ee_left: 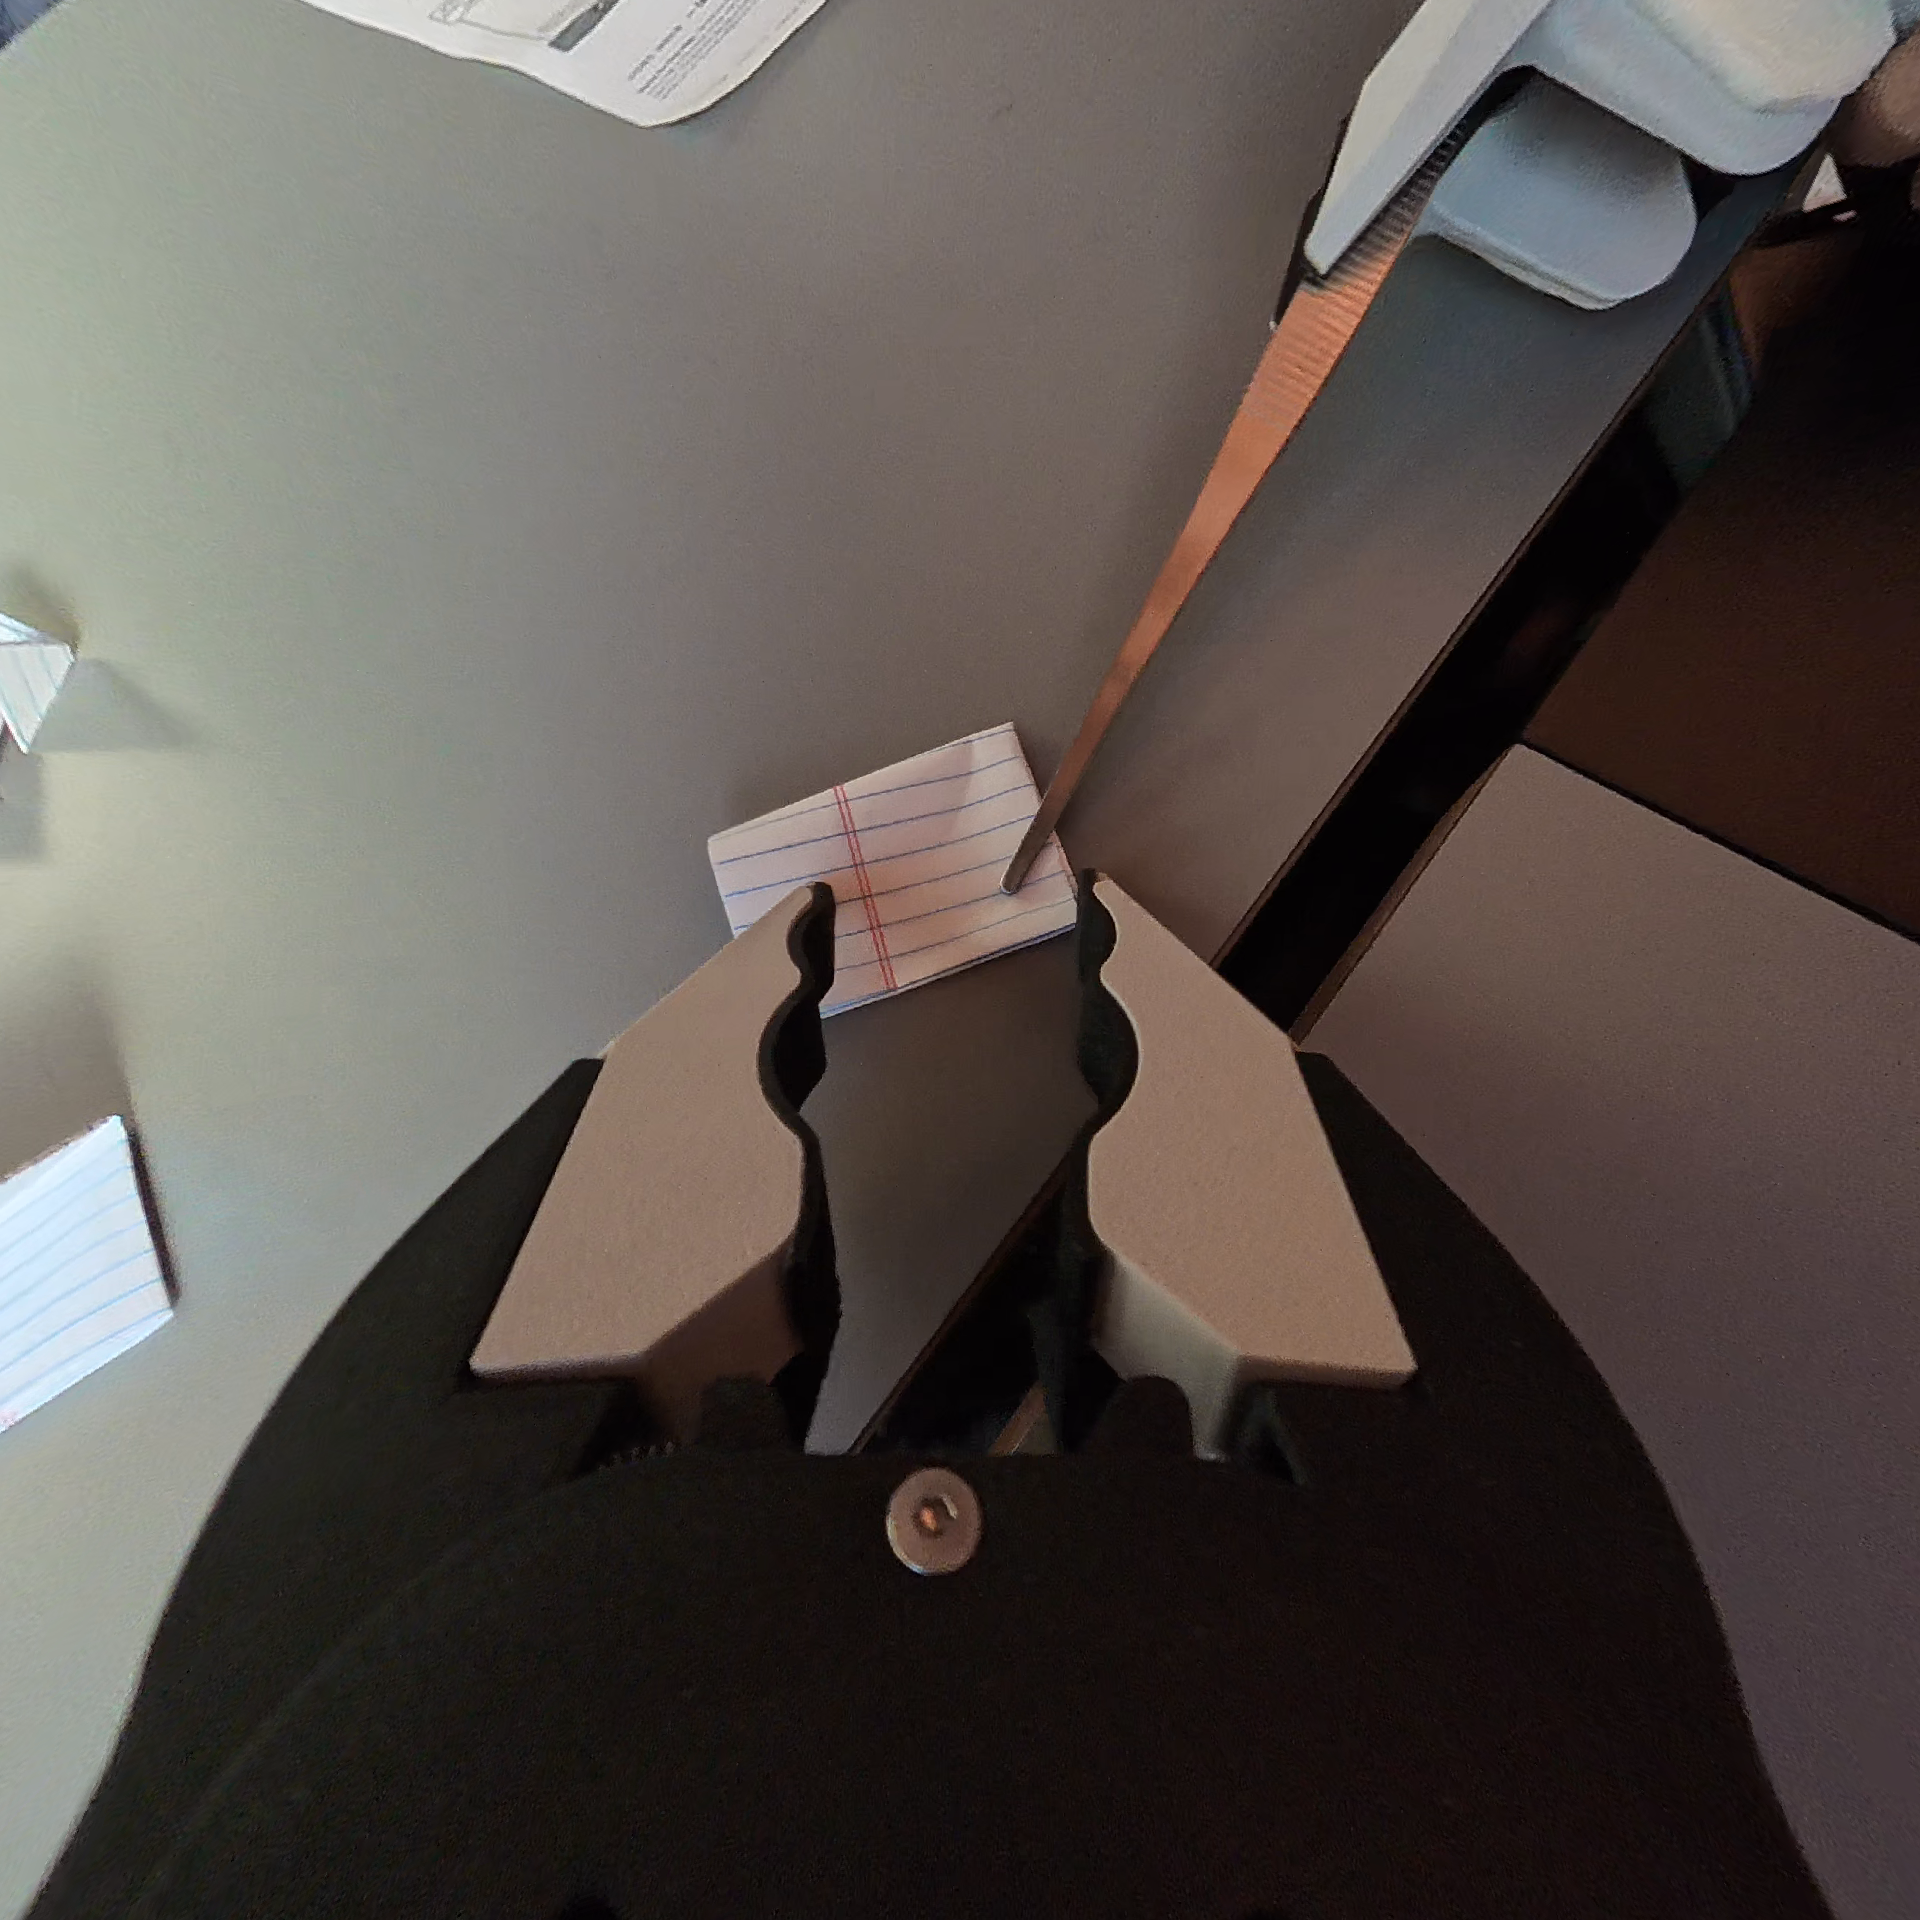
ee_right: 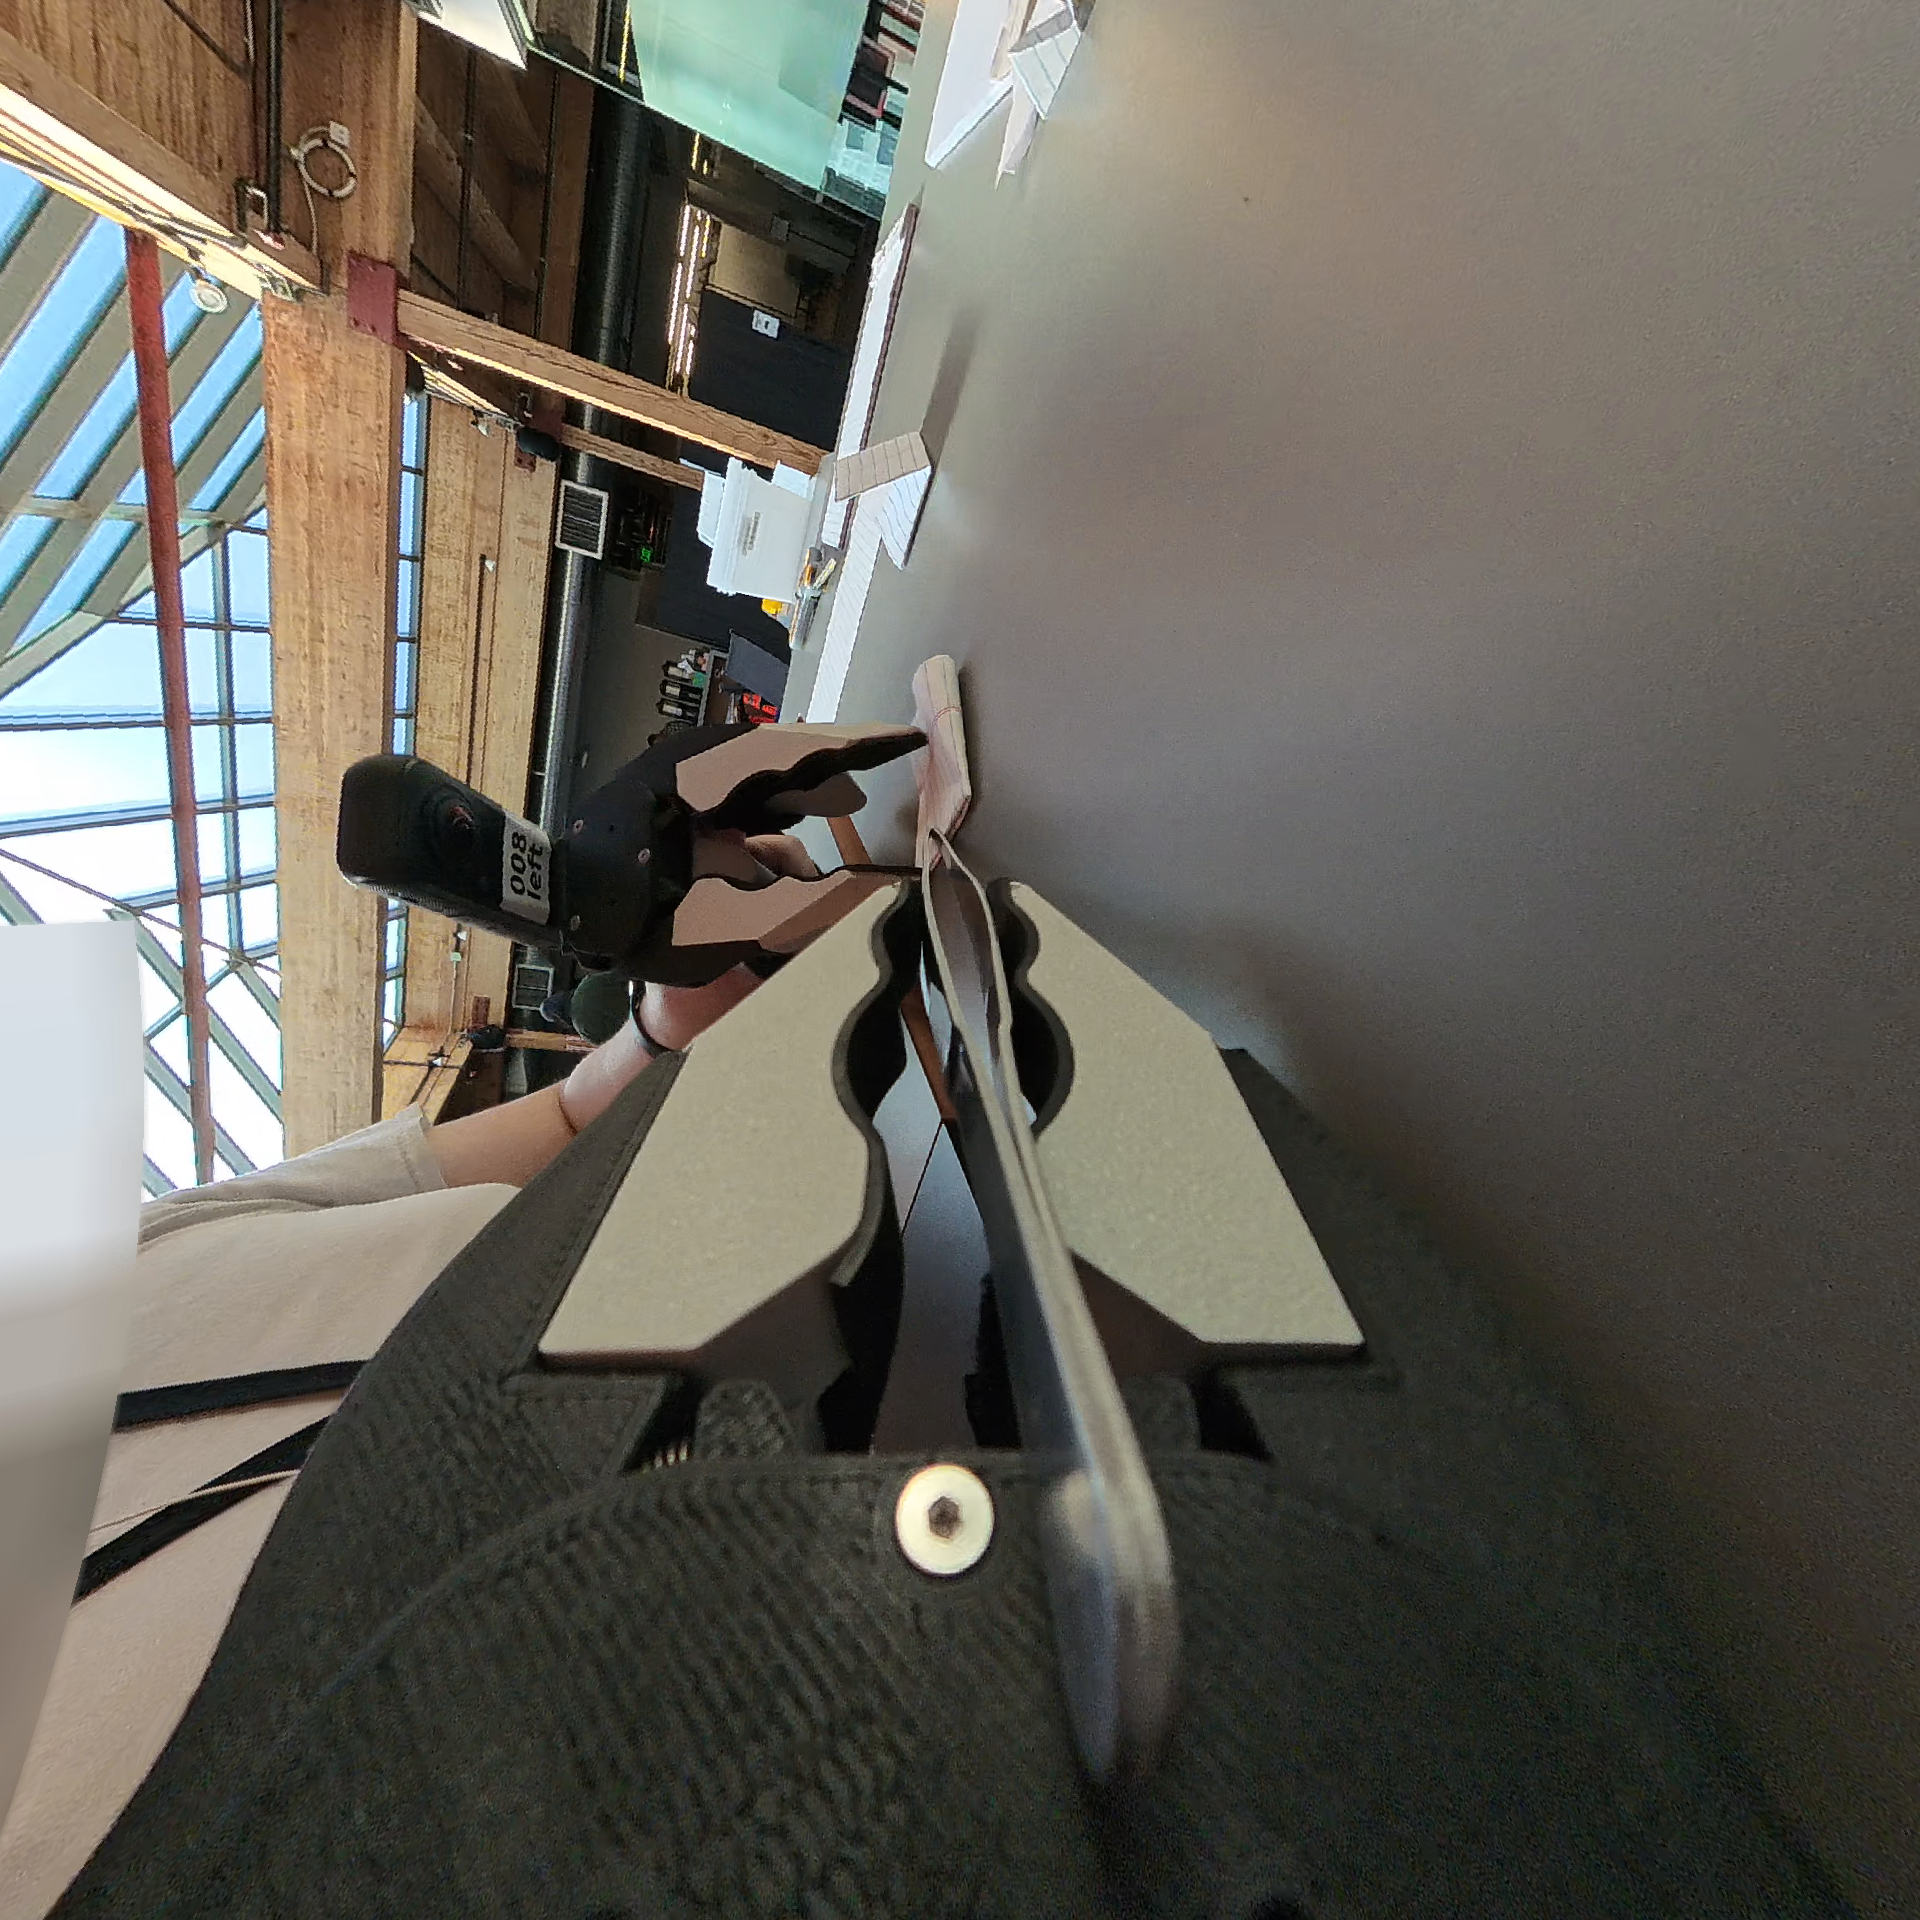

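Left wrist view: the left hand-held gripper (ee_left: 951, 894) hangs over the grey bench (ee_left: 416, 468) with its jaws spread and nothing between them. A folded slip of lined paper (ee_left: 894, 868) lies flat on the bench directly ahead, so close that the left fingertip overlaps its near corner; whether it touches the slip cannot be told here. The slip's long axis runs across the gripper's line of reach, rising slightly toward the right. From the upper right a pair of metal tweezers (ee_left: 1174, 613) slants down, its tip resting on the slip's right end. Its upper end is clamped in the right hand-held gripper (ee_left: 1382, 249), seen at the top right corner. A second folded lined slip (ee_left: 73, 1257) sits at the left edge, and a printed sheet (ee_left: 623, 42) lies at the far side of the bench.

Right wrist view: the picture is turned on its side, so the bench (ee_right: 1455, 520) fills the right half. The right hand-held gripper (ee_right: 951, 894) is closed on the tweezers (ee_right: 997, 1091), whose long axis follows the gripper's own line forward to the slip (ee_right: 945, 743). The slip lies straight ahead of the tweezers' tip, its length continuing roughly along that same line. The left hand-held gripper (ee_right: 888, 774) comes in from the side, jaws apart, one fingertip at the slip's face. Of the two, the left gripper is the nearer to the paper; the right reaches it only through the tweezers.
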`<state>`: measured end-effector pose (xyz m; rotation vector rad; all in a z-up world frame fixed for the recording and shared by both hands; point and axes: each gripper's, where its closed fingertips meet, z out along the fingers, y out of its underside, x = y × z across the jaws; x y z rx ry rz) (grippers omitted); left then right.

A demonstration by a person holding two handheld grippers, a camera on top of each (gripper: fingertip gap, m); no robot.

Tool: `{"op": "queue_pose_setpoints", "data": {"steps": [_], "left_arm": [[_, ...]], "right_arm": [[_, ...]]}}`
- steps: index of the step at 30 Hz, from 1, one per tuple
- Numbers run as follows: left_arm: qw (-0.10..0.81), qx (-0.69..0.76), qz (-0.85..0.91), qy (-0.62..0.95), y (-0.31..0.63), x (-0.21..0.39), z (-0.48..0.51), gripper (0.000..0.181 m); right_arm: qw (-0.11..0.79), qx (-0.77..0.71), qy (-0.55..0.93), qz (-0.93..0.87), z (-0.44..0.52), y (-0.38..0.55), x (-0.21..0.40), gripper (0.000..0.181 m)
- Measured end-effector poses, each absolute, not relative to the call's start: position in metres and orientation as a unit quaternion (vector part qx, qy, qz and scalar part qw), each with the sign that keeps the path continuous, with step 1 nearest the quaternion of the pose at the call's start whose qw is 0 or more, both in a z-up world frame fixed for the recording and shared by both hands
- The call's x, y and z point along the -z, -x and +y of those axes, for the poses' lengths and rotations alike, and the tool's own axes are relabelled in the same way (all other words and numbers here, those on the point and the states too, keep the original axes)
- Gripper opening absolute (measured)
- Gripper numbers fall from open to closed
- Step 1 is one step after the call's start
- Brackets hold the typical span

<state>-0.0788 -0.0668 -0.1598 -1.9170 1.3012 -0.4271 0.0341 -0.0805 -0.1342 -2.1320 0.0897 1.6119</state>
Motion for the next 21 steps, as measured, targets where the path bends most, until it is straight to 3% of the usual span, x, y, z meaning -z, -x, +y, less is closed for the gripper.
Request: {"op": "queue_pose_setpoints", "data": {"steps": [18, 20, 21], "left_arm": [[0.219, 0.264, 0.683, 0.645, 0.084, 0.162, -0.061, 0.042], [0.186, 0.316, 0.669, 0.647, 0.082, 0.156, -0.081, 0.013], [0.197, 0.332, 0.656, 0.648, 0.079, 0.152, -0.087, 0.006]], "right_arm": [[0.221, -0.585, 0.780, 0.029, -0.053, -0.040, 0.139, 0.012], [0.226, -0.580, 0.782, 0.031, -0.054, -0.041, 0.139, 0.013], [0.227, -0.579, 0.782, 0.034, -0.055, -0.041, 0.139, 0.013]]}}
